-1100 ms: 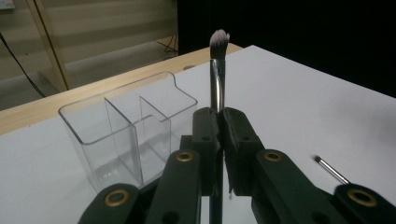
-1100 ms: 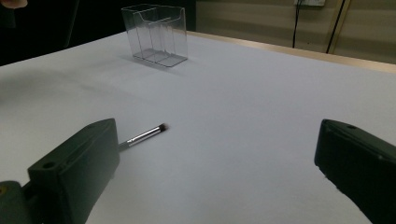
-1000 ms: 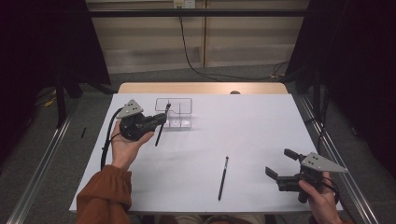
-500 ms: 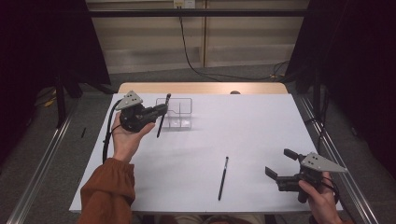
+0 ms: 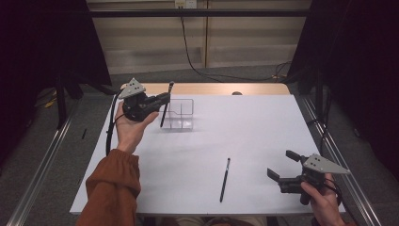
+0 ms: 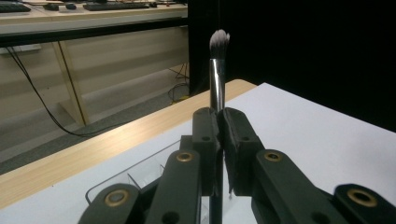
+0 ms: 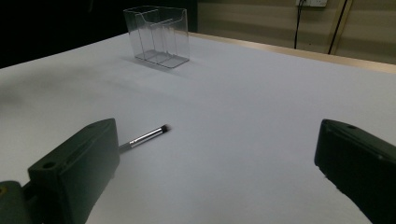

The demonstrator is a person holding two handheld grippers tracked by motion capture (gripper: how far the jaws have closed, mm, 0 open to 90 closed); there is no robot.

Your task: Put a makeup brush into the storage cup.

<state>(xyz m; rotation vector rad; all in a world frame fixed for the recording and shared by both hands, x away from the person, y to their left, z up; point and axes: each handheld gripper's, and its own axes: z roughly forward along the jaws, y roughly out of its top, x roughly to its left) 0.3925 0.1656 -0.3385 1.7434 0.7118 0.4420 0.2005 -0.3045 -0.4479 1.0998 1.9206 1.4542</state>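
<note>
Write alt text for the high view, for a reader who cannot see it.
The left tongs hold a makeup brush upright beside a clear organiser on a white table. A second brush lies near the open right tongs.

The room is dim, with black surroundings at both sides. Soft overhead light brightens the white desk evenly, without glare, and shadows stay faint. Both gripper views are slightly soft, and their near black jaws look blurred.
</note>
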